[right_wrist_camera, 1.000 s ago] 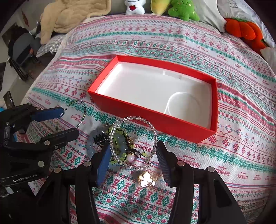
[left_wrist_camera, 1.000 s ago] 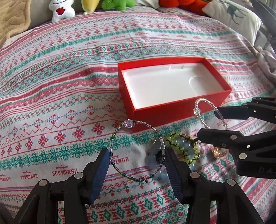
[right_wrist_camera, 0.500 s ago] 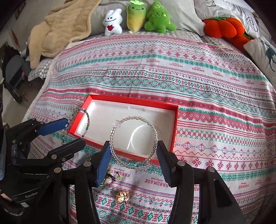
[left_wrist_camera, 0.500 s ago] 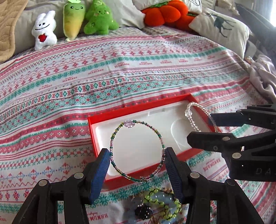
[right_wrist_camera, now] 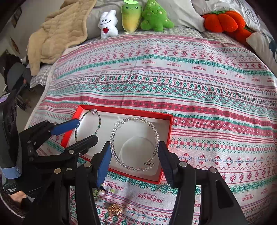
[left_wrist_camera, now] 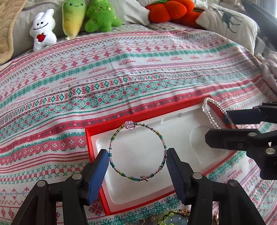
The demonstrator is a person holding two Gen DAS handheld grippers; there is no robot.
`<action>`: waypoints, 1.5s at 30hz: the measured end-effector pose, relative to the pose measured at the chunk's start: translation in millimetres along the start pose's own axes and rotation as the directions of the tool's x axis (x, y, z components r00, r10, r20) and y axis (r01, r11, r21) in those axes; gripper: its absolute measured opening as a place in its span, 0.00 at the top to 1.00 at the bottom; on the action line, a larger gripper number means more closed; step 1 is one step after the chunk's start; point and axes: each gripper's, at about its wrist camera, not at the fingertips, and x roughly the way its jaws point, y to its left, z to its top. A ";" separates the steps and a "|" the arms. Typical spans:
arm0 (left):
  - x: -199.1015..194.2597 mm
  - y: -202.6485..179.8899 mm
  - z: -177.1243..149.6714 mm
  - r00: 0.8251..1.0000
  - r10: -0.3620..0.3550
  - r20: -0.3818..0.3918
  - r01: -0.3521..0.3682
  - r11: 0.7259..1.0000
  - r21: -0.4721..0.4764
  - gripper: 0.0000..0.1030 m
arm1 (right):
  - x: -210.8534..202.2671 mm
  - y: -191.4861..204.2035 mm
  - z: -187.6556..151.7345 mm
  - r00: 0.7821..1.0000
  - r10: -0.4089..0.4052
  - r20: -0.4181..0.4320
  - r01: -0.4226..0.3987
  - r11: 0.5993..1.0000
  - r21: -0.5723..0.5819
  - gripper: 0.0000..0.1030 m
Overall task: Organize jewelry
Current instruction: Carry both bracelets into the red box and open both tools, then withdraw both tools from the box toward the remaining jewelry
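My left gripper (left_wrist_camera: 136, 152) holds a ring-shaped bracelet of green and pink beads (left_wrist_camera: 129, 125) by its two sides, above the left part of the red box (left_wrist_camera: 138, 113) with its white liner. Its jaws are opening, and the pads still touch the ring. My right gripper (right_wrist_camera: 134, 145) is shut on a clear beaded bracelet (right_wrist_camera: 117, 124), which hangs over the round recess at the right end of the box (right_wrist_camera: 129, 110). Each view shows the other gripper: the right gripper (left_wrist_camera: 216, 126) and the left gripper (right_wrist_camera: 86, 129) with the green bracelet (right_wrist_camera: 99, 121).
More jewellery (left_wrist_camera: 171, 218) lies on the patterned bedspread in front of the box, among it a gold charm (right_wrist_camera: 114, 210) and a pearl piece (right_wrist_camera: 101, 192). Plush toys (right_wrist_camera: 131, 15), pillows and a beige blanket (right_wrist_camera: 57, 32) line the far side of the bed.
Both grippers carried their bracelets from the pile on the bedspread forward to above the box. The pile has dropped to the bottom edge of both views.
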 end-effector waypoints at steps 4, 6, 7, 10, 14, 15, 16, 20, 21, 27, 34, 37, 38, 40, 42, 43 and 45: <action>-0.1 -4.5 -1.6 1.000 0.016 -0.005 -0.016 0.999 0.036 0.38 | -0.3 1.3 -0.6 1.000 0.001 0.000 -0.001 1.000 -0.002 0.44; -1.0 -7.9 -2.3 1.000 0.019 -0.005 -0.018 0.998 0.055 0.33 | -0.6 0.7 -0.1 1.000 0.008 -0.002 -0.008 1.000 0.002 0.41; -1.8 -9.8 -2.4 1.000 0.023 -0.002 -0.023 0.998 0.065 0.29 | -0.7 0.4 0.3 1.000 0.012 -0.005 -0.012 1.000 0.004 0.41; -5.5 -13.7 -2.0 0.999 0.039 0.007 -0.040 0.996 0.084 0.22 | -3.7 0.3 0.2 1.000 0.023 -0.001 -0.023 1.000 0.011 0.37; -13.6 -14.5 -2.8 0.999 0.047 0.012 -0.048 0.995 0.088 0.15 | -12.2 1.1 -1.0 1.000 0.012 0.012 -0.013 1.000 0.006 0.36; -15.9 -14.9 -3.5 0.999 0.050 0.013 -0.051 0.995 0.090 0.15 | -14.6 0.6 -1.7 1.000 0.012 0.015 -0.012 1.000 0.008 0.36; -18.4 -14.9 -4.2 0.999 0.052 0.012 -0.053 0.994 0.090 0.14 | -16.9 0.1 -2.6 1.000 0.011 0.017 -0.011 1.000 0.011 0.36; -28.6 -15.0 -10.7 0.998 0.061 0.002 -0.061 0.995 0.083 0.12 | -26.8 -1.1 -7.1 1.000 -0.001 0.024 0.000 1.000 0.028 0.36; -31.1 -15.3 -13.0 0.998 0.065 -0.003 -0.064 0.995 0.080 0.12 | -29.1 -1.4 -8.0 1.000 -0.004 0.024 0.003 0.999 0.034 0.36; -41.0 -15.7 -29.1 0.993 0.106 -0.056 -0.102 0.993 0.067 0.11 | -40.8 1.3 -18.5 0.999 -0.029 0.014 0.028 0.999 0.043 0.36; -46.6 -6.4 -50.4 0.984 0.097 -0.152 -0.100 0.995 -0.009 0.11 | -46.5 7.5 -39.8 0.999 -0.042 -0.029 0.044 0.997 0.066 0.36; -49.5 -4.3 -59.4 0.980 0.101 -0.173 -0.106 0.994 -0.020 0.11 | -47.8 11.2 -51.1 0.998 -0.047 -0.047 0.050 0.996 0.070 0.36; -50.7 -3.7 -62.8 0.979 0.100 -0.179 -0.106 0.994 -0.023 0.11 | -48.1 12.8 -55.1 0.997 -0.051 -0.052 0.054 0.996 0.068 0.36; -52.9 -1.9 -69.1 0.977 0.091 -0.191 -0.099 0.994 -0.034 0.11 | -48.9 15.7 -63.2 0.996 -0.059 -0.060 0.062 0.996 0.060 0.36; -55.2 0.8 -74.5 0.977 0.081 -0.197 -0.092 0.995 -0.048 0.11 | -49.5 18.2 -70.3 0.996 -0.066 -0.064 0.069 0.996 0.049 0.36; -56.5 2.4 -77.6 0.977 0.078 -0.198 -0.091 0.994 -0.056 0.11 | -49.6 19.1 -73.6 0.995 -0.069 -0.066 0.072 0.996 0.044 0.36; -58.1 6.5 -83.2 0.977 0.074 -0.200 -0.090 0.993 -0.074 0.11 | -49.2 20.8 -79.5 0.995 -0.073 -0.072 0.075 0.996 0.037 0.36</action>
